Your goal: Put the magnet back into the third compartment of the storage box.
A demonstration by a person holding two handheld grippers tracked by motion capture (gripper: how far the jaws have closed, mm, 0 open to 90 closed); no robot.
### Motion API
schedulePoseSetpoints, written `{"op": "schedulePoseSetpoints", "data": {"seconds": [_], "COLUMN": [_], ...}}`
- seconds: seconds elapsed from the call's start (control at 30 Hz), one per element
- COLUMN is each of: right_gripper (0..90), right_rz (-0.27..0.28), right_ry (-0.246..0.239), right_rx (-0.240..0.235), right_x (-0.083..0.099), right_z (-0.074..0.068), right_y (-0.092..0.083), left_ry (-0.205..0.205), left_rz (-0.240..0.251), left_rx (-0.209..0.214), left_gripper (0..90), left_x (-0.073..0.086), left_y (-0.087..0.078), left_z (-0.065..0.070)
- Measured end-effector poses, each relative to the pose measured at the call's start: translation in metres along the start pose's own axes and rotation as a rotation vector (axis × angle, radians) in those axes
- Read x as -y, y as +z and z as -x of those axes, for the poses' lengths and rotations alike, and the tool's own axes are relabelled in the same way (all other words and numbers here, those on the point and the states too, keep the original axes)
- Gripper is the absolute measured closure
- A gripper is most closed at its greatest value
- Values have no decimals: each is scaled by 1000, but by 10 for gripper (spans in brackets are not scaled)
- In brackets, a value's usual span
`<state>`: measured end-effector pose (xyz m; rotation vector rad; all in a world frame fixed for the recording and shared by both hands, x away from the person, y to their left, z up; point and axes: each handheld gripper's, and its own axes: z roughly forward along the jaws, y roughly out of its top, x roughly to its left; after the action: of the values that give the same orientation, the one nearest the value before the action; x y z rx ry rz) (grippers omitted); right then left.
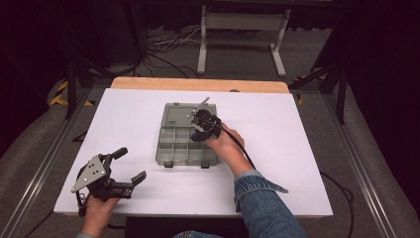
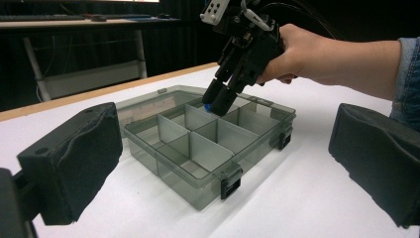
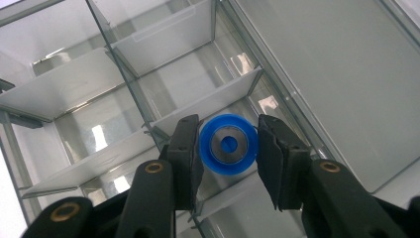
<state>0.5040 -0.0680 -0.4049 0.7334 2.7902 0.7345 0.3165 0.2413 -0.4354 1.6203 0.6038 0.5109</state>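
We take this for a lab or recording studio. We see black curtains (image 1: 381, 59) around a white-topped table (image 1: 297, 148), loose floor cables (image 1: 168, 47), and hazard-striped tape (image 1: 62, 94).

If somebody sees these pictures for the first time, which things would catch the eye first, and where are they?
Probably the bright blue ring, set between the jaws of the right gripper over a compartment at the back of the organizer box; whether the jaws press it or have let it go, I cannot tell. The box, smoky clear plastic, lies open in the middle of the white table. The left gripper is held open at the table's near left corner.
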Motion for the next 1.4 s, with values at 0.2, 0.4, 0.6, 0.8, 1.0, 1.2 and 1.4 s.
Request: {"op": "schedulePoseSetpoints", "data": {"seconds": [0.2, 0.4, 0.6, 0.8, 1.0, 1.2, 1.4], "right_gripper": [618, 604, 544, 429, 298, 214, 166], "right_rz": [-8, -11, 6, 35, 95, 142, 205], "right_ry": [-1, -3, 6, 18, -8, -42, -53], "right_rx": [-1, -8, 3, 0, -10, -12, -8], "right_x": [0, 0, 0, 0, 0, 2, 10], "right_z": [-1, -2, -2, -4, -11, -19, -27], "right_y": [2, 3, -3, -14, -32, -50, -69], "left_ry": [0, -1, -1, -1, -1, 0, 0], "left_rz": [0, 0, 0, -1, -1, -2, 2], "left_rx": [0, 1, 1, 3, 2, 2, 0], "left_gripper": [7, 7, 7, 7, 7, 7, 7], "left_x": [0, 0, 0, 0, 0, 0, 0], "left_y": [0, 0, 0, 1, 1, 1, 0], "left_z": [0, 0, 0, 0, 0, 0, 0]}}
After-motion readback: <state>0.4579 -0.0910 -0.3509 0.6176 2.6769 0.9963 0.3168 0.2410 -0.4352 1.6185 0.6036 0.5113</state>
